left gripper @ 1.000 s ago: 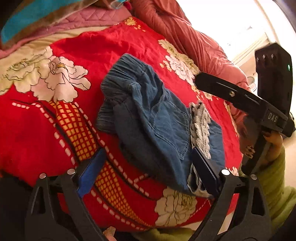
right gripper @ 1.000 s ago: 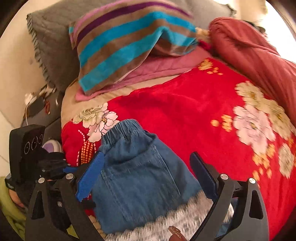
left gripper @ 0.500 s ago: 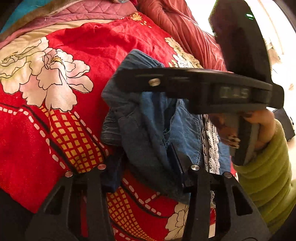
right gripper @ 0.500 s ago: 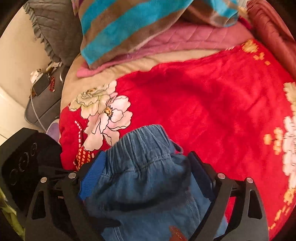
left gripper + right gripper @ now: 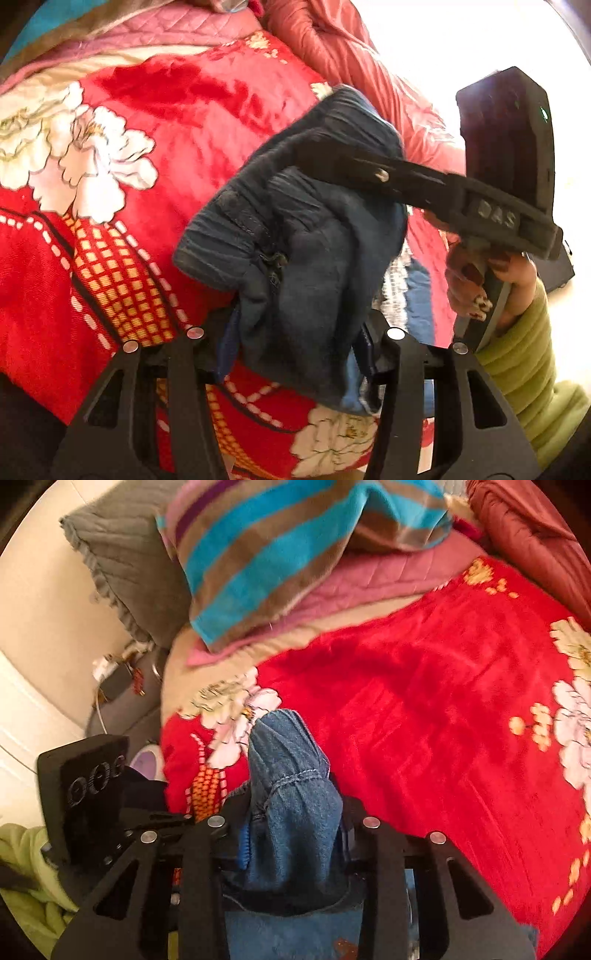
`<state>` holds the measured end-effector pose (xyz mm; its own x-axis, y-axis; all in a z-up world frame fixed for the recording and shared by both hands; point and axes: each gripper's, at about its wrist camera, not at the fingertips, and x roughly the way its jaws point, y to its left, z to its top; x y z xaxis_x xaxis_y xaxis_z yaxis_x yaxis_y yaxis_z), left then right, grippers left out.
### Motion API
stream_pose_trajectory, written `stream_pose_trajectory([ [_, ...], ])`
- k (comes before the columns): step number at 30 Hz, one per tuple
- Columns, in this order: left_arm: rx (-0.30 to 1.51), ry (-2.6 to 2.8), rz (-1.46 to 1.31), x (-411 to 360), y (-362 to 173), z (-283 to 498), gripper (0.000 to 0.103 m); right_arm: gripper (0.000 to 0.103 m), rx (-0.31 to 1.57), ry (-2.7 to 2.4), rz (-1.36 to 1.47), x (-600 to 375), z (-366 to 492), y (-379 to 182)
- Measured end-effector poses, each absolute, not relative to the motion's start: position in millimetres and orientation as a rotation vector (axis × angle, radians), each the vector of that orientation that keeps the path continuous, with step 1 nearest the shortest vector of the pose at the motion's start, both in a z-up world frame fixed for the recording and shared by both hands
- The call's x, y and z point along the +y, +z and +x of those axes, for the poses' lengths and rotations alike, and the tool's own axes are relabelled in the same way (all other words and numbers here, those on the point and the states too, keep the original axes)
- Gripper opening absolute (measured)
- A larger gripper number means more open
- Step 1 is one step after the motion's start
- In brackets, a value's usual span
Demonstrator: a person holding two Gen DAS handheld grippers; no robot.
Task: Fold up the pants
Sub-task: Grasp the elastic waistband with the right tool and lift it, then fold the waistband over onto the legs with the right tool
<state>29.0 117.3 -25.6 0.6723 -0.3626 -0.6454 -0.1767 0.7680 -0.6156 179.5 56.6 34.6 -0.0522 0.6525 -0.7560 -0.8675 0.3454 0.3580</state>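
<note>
Two grippers both have denim between the jaws. Left gripper (image 5: pixel 297 341) pinches a thick bunch of the pants (image 5: pixel 314 258), jaws easing open slightly. Right gripper (image 5: pixel 293 825) is closing on the gathered waistband fold, pads pressing cloth. Pants are bunched and lifted partly off the red floral blanket (image 5: pixel 166 122) on the bed, lace hem hanging low by the person's green sleeve (image 5: pixel 524 354).

Risks: left grip loosens and the wad slips out; each gripper likely holds several layers, so the fold may come out crooked; the hanging hem could drag and untuck; plush blanket may snag or rise with the cloth.
</note>
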Motion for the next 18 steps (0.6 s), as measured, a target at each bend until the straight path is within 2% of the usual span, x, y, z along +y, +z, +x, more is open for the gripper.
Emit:
stream_pose_trajectory([
  [10, 0.830, -0.217, -0.635, 68, 8, 35, 0.042, 0.032, 0.940, 1.225, -0.126, -25, 166, 67],
  [13, 0.835, -0.248, -0.613, 57, 14, 38, 0.042, 0.035, 0.922, 1.190, -0.083, -50, 164, 72],
  [15, 0.829, -0.265, -0.583, 44, 17, 41, 0.042, 0.044, 0.913, 1.165, -0.032, -67, 163, 74],
  [17, 0.837, -0.310, -0.553, 26, 18, 44, 0.042, 0.065, 0.895, 1.130, 0.075, -97, 164, 75],
  [18, 0.848, -0.343, -0.538, 17, 17, 44, 0.048, 0.067, 0.885, 1.111, 0.115, -112, 164, 74],
])
